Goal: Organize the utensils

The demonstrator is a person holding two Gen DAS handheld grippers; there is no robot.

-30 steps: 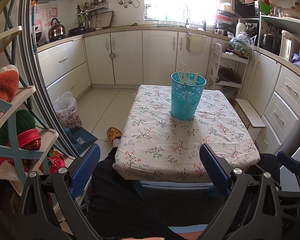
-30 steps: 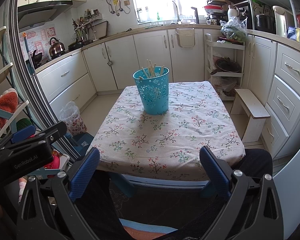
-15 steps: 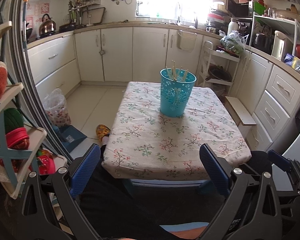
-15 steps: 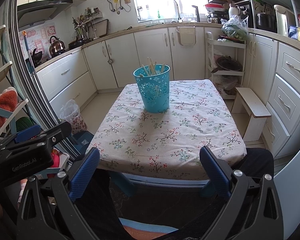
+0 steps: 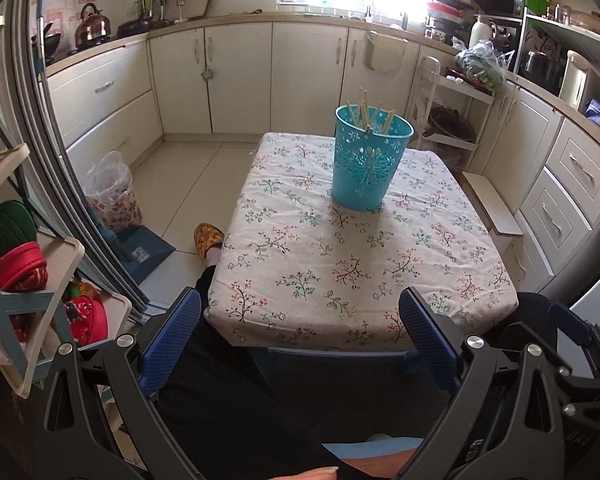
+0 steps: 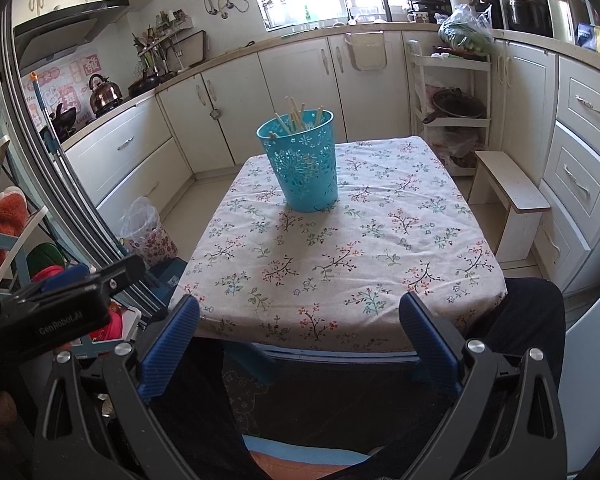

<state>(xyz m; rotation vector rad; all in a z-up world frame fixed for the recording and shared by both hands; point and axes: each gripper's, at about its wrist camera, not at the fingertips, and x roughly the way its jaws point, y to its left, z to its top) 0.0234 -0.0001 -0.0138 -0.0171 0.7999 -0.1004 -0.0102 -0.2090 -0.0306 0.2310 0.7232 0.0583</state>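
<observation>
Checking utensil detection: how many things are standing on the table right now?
1: a blue basket toward the far end of the cloth-covered table, holding a bunch of chopsticks. Nothing else is on the cloth; the number of sticks inside can't be told.

- A basket (image 5: 368,164) is standing upright on the table (image 5: 320,264), toward its far side.
- Chopsticks (image 5: 370,114) are leaning inside the basket.
- A stool (image 6: 512,196) is sitting just right of the table.
- A bagged bin (image 5: 114,196) is resting on the floor, left of the table.
- Cabinets (image 5: 240,76) are running behind the table.
</observation>
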